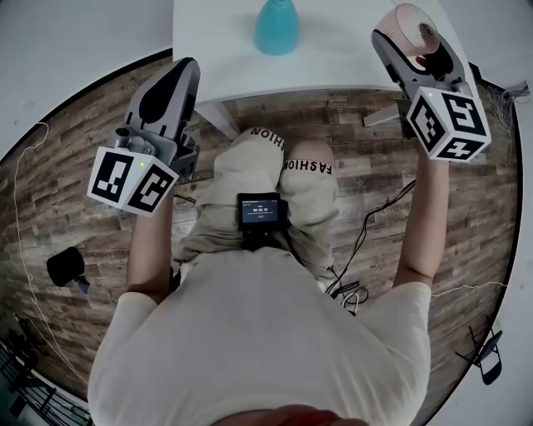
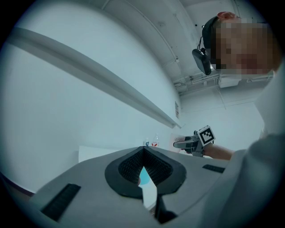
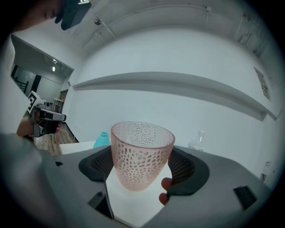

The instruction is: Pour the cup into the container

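Grips the pink cup [image 3: 141,153] upright, low on its wall, between the fingers of the right gripper [image 3: 142,171], likely so nothing spills early. Faces the teal container [image 1: 276,25] on the white surface [image 1: 333,50], ahead-left of those fingers and well apart. Holds the left gripper [image 2: 143,169] with fingers closed on nothing, seemingly clear of the pour.

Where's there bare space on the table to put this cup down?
Bare tabletop lies left of the teal container, out to its left edge, and between the container and the right gripper holding the pink cup. The right end is crowded by that gripper.
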A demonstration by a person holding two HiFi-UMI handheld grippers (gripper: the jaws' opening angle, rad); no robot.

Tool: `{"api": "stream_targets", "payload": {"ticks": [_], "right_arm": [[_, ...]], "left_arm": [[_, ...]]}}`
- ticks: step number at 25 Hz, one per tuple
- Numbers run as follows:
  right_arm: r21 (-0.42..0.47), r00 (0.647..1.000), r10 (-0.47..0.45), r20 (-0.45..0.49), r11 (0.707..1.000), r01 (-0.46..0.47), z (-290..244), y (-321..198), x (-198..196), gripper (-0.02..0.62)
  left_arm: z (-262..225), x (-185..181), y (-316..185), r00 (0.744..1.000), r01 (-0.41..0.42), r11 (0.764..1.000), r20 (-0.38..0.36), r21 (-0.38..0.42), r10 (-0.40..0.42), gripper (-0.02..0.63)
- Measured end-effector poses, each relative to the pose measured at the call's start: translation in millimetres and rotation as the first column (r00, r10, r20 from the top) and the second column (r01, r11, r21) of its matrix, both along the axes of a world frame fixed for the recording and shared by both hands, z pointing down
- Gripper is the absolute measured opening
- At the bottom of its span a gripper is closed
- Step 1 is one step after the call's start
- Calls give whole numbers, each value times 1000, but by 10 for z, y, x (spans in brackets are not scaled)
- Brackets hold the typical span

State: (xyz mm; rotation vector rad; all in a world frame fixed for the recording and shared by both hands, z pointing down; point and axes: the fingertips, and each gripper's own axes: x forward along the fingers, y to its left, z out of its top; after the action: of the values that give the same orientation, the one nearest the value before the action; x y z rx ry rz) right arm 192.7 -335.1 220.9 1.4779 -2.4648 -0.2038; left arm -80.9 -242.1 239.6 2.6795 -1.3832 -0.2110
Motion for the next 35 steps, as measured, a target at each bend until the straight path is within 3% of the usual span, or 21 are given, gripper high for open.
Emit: {"api": "stream_targets", "payload": {"ticks": [35], "right_arm": [[-11, 999, 31, -43, 999, -31, 124, 133, -119, 379]], "left_arm": [[-28, -39, 99, 1000, -27, 1000, -14, 8, 27, 11]]}}
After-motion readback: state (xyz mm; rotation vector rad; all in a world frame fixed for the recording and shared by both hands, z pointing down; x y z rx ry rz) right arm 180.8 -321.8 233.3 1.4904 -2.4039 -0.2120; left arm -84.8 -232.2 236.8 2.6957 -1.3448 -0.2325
